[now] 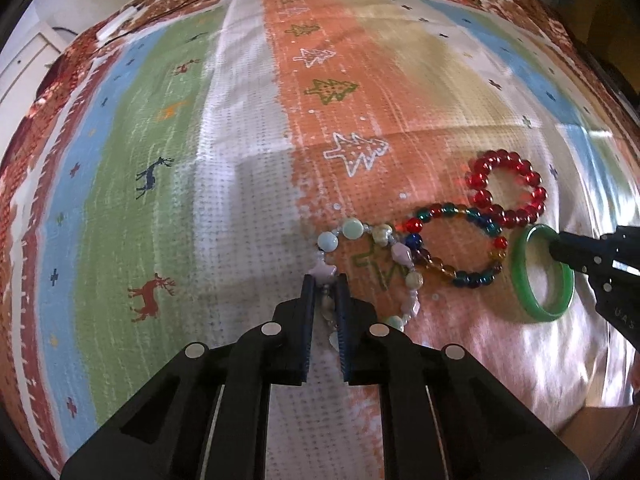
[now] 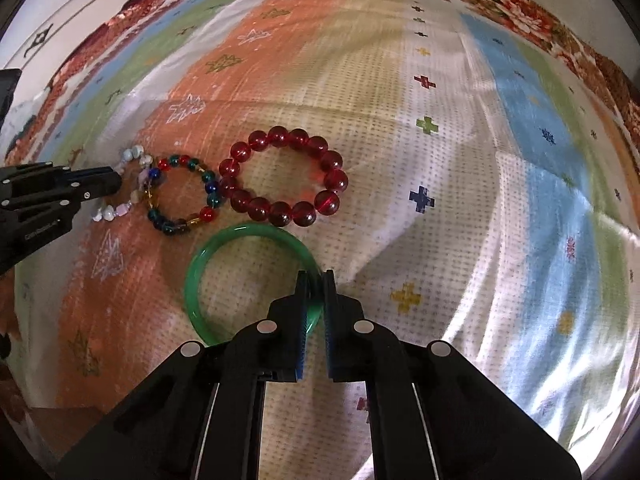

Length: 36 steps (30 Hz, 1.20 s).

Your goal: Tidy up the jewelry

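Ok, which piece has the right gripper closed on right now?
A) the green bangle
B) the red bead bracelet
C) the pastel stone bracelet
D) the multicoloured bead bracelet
A: in the right wrist view the right gripper pinches the rim of the green bangle, while the red bead bracelet lies untouched beyond it.

Four bracelets on the cloth [image 2: 400, 92], beaded bracelet [image 2: 285, 176] behind the bangle [image 2: 200, 272], two more left

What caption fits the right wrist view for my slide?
Right tool shut on green bangle; left tool at pastel bracelet, red and multicolour bracelets between.
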### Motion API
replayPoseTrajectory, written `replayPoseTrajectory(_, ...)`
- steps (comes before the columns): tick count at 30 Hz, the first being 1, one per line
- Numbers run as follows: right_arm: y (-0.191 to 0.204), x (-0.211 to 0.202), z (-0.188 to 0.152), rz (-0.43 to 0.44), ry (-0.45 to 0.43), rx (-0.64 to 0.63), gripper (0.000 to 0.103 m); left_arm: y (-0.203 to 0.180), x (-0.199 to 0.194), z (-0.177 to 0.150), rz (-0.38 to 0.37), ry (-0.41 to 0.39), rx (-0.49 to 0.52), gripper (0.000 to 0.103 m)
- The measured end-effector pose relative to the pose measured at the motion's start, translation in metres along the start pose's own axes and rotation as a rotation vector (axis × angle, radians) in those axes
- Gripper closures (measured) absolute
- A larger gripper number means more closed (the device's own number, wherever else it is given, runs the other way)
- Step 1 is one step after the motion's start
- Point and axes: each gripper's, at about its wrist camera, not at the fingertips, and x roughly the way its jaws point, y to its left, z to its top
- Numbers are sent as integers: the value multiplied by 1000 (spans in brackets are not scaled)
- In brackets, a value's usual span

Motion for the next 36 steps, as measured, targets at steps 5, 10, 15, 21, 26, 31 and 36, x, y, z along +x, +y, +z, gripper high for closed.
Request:
replayPoseTrajectory(5, 0, -5, -2, -7, -14, 17, 95, 4, -12, 1, 31, -27, -28, 93)
replayPoseTrajectory(10, 8, -20, -2, -14, -47, -18, 95, 6, -34, 2, -2, -66, -51, 93)
replayPoseTrajectory(15, 18, -37, -4, -5, -64, -59, 95, 0, -55, 2, -17, -113, -48, 93)
replayPoseTrajectory(21, 18, -51, -11, 5, -83, -42, 95, 3, -60, -3, -13, -129, -93, 102)
replayPoseTrajectory(26, 10, -57, -15, 11, -89, -12, 95, 0, -70, -3, -7, -148, -94, 103)
replayPoseTrajectory(31, 9, -68, -18, 16, -112, -2, 95, 0, -76, -5, -18, -157, -98, 103)
replayPoseTrajectory(36, 11, -72, -22, 26, -113, -4, 95, 8, -74, -6, -29, -148, -136, 103)
